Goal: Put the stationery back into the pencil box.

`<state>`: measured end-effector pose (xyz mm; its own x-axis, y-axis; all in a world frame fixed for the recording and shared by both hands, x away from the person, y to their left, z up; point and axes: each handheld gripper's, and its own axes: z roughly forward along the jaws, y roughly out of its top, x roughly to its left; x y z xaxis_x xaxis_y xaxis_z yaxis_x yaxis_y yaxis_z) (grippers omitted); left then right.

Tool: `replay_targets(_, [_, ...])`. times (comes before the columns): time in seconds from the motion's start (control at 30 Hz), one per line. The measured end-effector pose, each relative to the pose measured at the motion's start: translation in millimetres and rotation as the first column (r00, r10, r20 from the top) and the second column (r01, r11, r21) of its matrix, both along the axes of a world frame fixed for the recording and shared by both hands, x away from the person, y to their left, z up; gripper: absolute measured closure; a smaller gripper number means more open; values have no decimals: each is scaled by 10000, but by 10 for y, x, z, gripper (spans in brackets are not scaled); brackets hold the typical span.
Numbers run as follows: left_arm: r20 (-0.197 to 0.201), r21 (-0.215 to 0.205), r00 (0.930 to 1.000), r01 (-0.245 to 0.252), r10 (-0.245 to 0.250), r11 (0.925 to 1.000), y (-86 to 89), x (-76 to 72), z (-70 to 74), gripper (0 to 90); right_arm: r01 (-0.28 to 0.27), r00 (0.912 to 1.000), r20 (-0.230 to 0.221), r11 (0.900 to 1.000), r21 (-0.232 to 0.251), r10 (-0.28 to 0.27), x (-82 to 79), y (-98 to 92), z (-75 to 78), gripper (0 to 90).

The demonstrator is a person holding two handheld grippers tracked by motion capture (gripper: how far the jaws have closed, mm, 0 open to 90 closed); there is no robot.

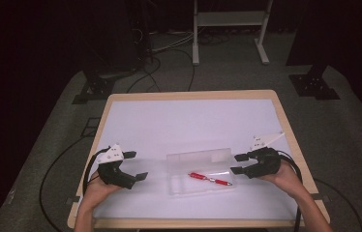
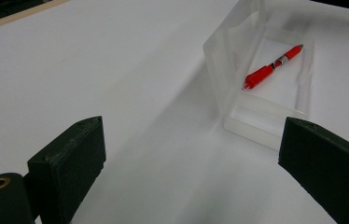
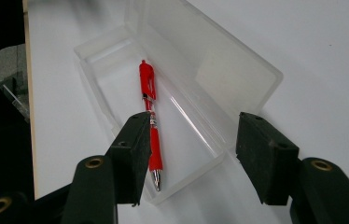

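A clear box lies open on the white table, lid raised on its far side; a red pen lies inside it; the left gripper sits well left of the box, jaws spread, empty; the right gripper waits just beside the box's right end, jaws spread, empty.

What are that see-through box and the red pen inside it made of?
The box looks like frosted translucent plastic: the table shows hazily through its walls. The pen seems to be glossy red plastic with a shiny, probably metal, tip.
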<state>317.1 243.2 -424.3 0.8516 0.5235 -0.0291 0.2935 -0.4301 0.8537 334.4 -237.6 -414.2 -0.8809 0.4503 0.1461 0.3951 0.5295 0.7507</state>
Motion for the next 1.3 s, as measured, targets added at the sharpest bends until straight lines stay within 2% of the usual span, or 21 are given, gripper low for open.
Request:
replay_targets(0.73, [75,65,10000,-20,19,10000,-10,-14,15,69,438,9990,7,9989,-136,-438,-79,-168,30,411])
replay_targets(1.07, [155,91,9999,-77,75,9999,-8,-15,19,69,686,9976,-19,9976,-6,-686,-121,-258,11,371])
replay_targets(1.3, [210,43,9997,-96,95,9999,-3,-21,30,69,837,9965,-28,9964,-129,-837,-147,-294,-13,335])
